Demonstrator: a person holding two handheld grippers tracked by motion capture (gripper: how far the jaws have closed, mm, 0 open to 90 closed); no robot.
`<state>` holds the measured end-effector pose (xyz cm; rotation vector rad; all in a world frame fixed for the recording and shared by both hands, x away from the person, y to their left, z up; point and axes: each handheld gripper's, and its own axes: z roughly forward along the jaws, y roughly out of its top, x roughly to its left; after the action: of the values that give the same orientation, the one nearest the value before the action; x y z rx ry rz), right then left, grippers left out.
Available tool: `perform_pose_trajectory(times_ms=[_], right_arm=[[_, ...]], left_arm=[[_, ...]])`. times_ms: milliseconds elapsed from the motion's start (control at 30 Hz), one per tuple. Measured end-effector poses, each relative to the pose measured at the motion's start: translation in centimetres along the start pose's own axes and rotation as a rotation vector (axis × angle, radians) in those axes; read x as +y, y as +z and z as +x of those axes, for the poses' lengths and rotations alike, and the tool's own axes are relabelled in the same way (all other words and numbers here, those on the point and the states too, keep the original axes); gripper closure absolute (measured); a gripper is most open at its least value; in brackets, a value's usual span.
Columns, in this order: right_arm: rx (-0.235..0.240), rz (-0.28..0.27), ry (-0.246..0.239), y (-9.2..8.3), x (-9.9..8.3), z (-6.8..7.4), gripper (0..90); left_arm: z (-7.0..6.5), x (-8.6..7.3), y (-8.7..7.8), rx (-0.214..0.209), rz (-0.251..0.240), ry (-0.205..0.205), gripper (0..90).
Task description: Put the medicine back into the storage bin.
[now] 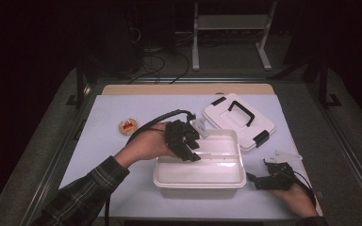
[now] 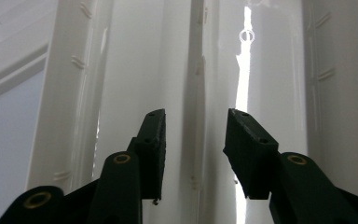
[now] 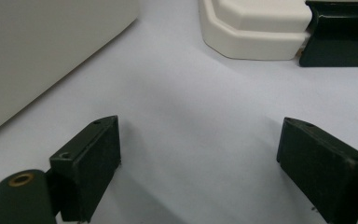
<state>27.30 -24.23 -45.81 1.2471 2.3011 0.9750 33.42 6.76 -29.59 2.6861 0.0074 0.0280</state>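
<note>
Landmark: the open white box (image 1: 199, 174), near the front edge of the bench (image 1: 122, 197).

Right tongs (image 1: 254, 181) rest on the bench just right of the box, spread wide, nothing between them.

Left tongs (image 1: 188, 146) reach over the box's left rim into its interior. The jaws stand apart on either side of the white divider rib (image 2: 196, 93), not yet pressing it; nothing is pinched.

Judgement: the step is gripping that rib. Keep the tongs centred on it, square to it, and close evenly.

Beyond the box: its lid (image 1: 238, 120), black handle up. Far left of the box: a small round tin (image 1: 127, 126).
</note>
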Motion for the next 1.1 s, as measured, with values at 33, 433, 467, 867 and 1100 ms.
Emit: perform_pose_trajectory(times_ms=[33,433,467,867,1100], right_arm=[[0.000,0.000,0.000,0.0,0.0,0.0,12.8],[-0.001,0.000,-0.001,0.0,0.0,0.0,12.8],[0.000,0.000,-0.001,0.0,0.0,0.0,12.8],[0.000,0.000,-0.001,0.0,0.0,0.0,12.8],[0.002,-0.001,0.000,0.0,0.0,0.0,12.8]], left_arm=[[0.0,0.1,0.3,0.002,0.011,0.001,59.7],[-0.4,1.0,1.8,-0.001,0.079,0.038,79.5],[-0.4,1.0,1.8,-0.001,0.079,0.038,80.9],[-0.6,1.3,1.6,0.021,0.089,0.058,88.8],[-0.7,1.8,-0.1,0.042,0.040,0.047,88.8]])
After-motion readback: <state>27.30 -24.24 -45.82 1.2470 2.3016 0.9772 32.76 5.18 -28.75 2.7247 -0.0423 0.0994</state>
